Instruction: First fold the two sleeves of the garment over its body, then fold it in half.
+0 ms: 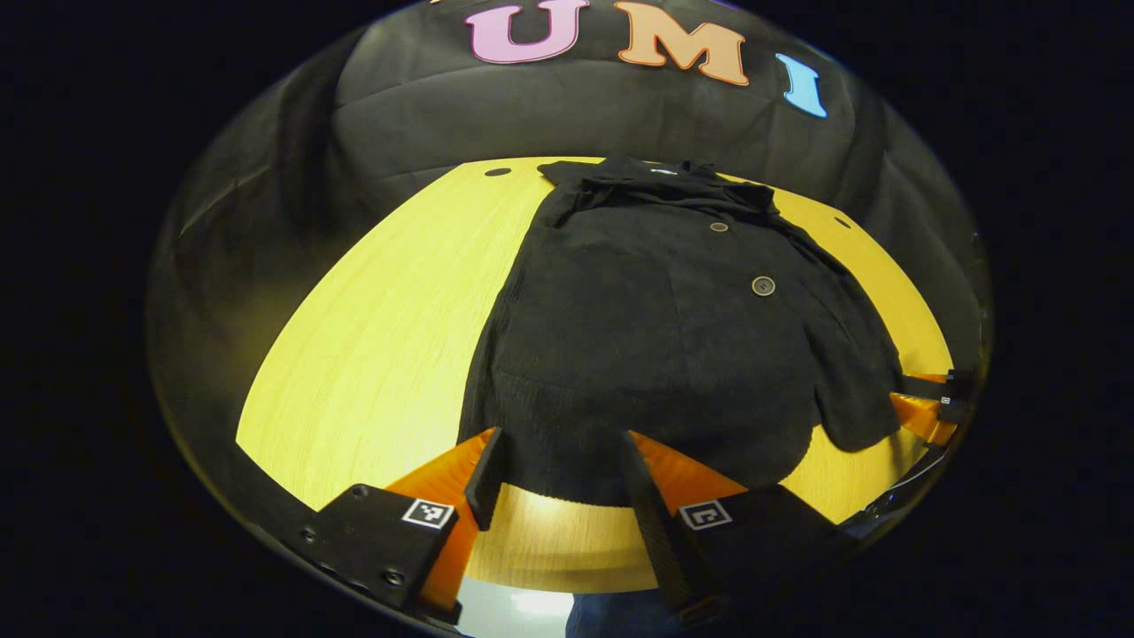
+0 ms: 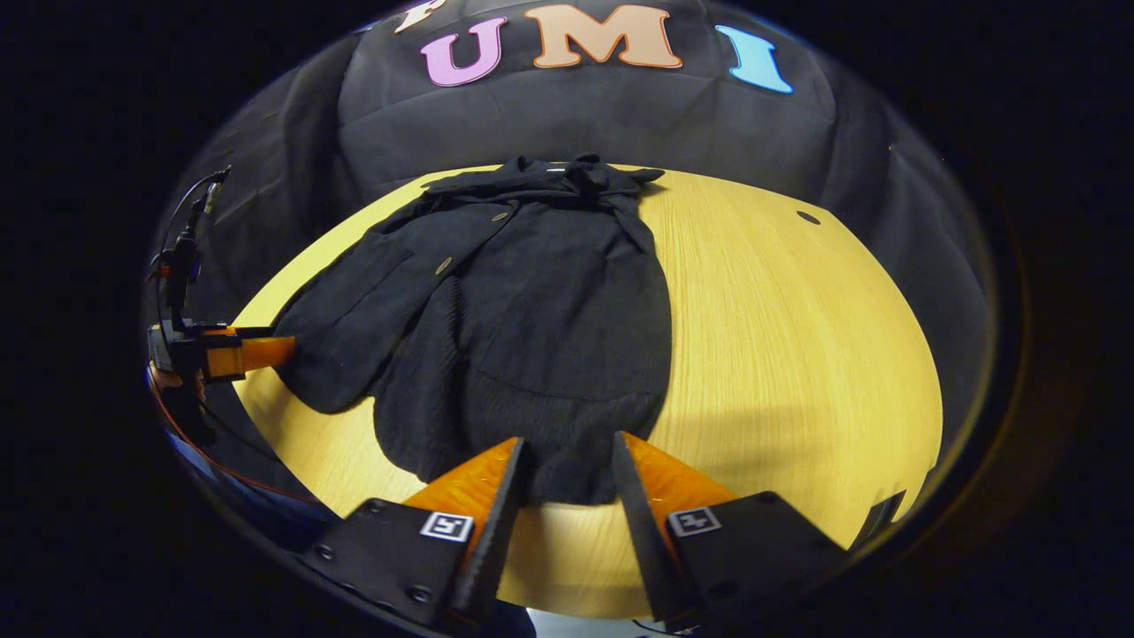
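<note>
Garment (image 1: 656, 354) is seen spread flat on the table (image 1: 390, 337), collar toward the far edge and hem toward the near edge. In the left gripper view two buttons (image 1: 763, 285) are shown on its front, and one sleeve (image 1: 855, 372) is laid down along the right of the body, its cuff resting on the table beside the hem. The left claw (image 1: 556, 474) is held released just over the hem at the near edge, nothing being gripped between its fingers (image 1: 485, 474). At the far right of that view the other claw is seen close to the sleeve cuff; whether cloth is touched there cannot be told.

In the right gripper view the garment (image 2: 540, 328) is shown left of the table's middle, with bare table (image 2: 797, 354) to its right. The right claw (image 2: 567, 478) is held released at the hem, its fingers (image 2: 500, 496) apart and gripping nothing. The left claw (image 2: 257, 353) is seen at the left edge, beside the sleeve (image 2: 354, 328)
</note>
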`<state>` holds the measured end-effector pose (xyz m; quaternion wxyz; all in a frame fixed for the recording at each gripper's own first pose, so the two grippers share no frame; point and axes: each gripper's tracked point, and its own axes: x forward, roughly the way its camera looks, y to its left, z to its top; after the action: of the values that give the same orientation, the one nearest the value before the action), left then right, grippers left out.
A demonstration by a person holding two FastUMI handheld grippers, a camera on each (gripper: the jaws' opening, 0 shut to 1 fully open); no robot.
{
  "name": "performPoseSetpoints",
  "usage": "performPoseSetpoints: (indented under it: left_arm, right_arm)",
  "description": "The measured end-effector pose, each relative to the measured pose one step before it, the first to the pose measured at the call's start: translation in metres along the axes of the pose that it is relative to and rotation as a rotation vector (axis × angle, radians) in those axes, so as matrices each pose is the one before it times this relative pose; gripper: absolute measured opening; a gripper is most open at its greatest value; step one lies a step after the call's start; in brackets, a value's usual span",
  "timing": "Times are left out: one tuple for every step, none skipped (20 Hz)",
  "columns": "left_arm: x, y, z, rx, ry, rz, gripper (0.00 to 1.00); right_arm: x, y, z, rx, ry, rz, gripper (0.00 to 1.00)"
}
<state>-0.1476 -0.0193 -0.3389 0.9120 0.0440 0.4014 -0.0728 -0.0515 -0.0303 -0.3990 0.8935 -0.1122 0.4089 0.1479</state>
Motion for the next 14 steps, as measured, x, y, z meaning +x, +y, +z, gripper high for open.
performPoseSetpoints:
  left_arm:
    - [0.00022, -0.004, 0.00139, 0.00504, -0.00417, -0.01311, 0.74]
    - [0.00089, -0.00481, 0.00098, -0.00425, -0.00803, -0.01635, 0.6]
    - [0.00023, -0.00331, 0.00326, -0.01053, -0.01303, -0.01169, 0.47]
    - [0.00247, 0.00006, 0.00037, -0.01055, -0.00389, -0.00189, 0.33]
    - [0.00197, 0.00161, -0.00022, -0.02179, -0.00307, -0.00577, 0.21]
    - [-0.0021, -0.0011, 0.0016, -0.02787, -0.00405, -0.01156, 0.05]
    - [-0.00056, 0.00032, 0.00117, -0.02926, 0.00012, -0.01245, 0.03]
    - [-0.0006, -0.00015, -0.00041, -0.03476, 0.00579, -0.01157, 0.01]
    - [0.00021, 0.00011, 0.00044, -0.03322, 0.00553, -0.00691, 0.0]
    - [-0.00084, -0.00054, -0.00002, -0.02063, 0.004, -0.00334, 0.0]
    - [-0.00119, -0.00072, 0.00037, -0.00257, 0.00145, 0.00041, 0.0]
    - [-0.00098, -0.0004, 0.00045, 0.00908, -0.00032, 0.00396, 0.0]
    - [-0.00193, -0.00203, 0.00327, 0.01632, -0.00712, 0.00162, 0.0]
    - [-0.00418, -0.00113, 0.00481, 0.01999, -0.01125, -0.00058, 0.0]
  right_arm:
    - [0.00041, 0.00271, 0.00051, -0.0005, 0.0009, 0.00719, 0.55]
    - [0.00127, 0.00339, 0.00096, 0.00682, 0.00164, 0.01061, 0.41]
    - [0.00327, 0.00224, 0.00041, 0.01024, 0.00141, 0.00698, 0.34]
    - [-0.00136, 0.0016, 0.00053, 0.01202, 0.00775, 0.00363, 0.27]
    - [-0.00048, -0.00021, 0.0004, 0.01103, 0.00477, 0.00397, 0.22]
    - [0.0001, 0.00007, 0.00063, 0.01406, 0.00363, 0.00472, 0.19]
    - [-0.00079, 0.00022, 0.00008, 0.00876, 0.00444, 0.00461, 0.07]
    - [-0.00015, 0.00012, 0.00047, 0.00245, 0.00972, 0.00138, 0.1]
    - [-0.00061, -0.00112, -0.00006, -0.00588, 0.00465, -0.00458, 0.11]
    - [0.00033, -0.00167, 0.00255, -0.00076, -0.00437, -0.00977, 0.1]
    - [-0.00357, 0.00038, 0.00143, -0.00457, -0.00353, -0.00013, 0.04]
    - [-0.00346, 0.00045, 0.00344, -0.00396, -0.00742, -0.00244, 0.04]
    - [-0.00436, -0.00042, 0.00363, 0.00378, -0.0093, -0.00023, 0.04]
    - [-0.00429, 0.00042, 0.00745, 0.00939, -0.01703, 0.0003, 0.05]
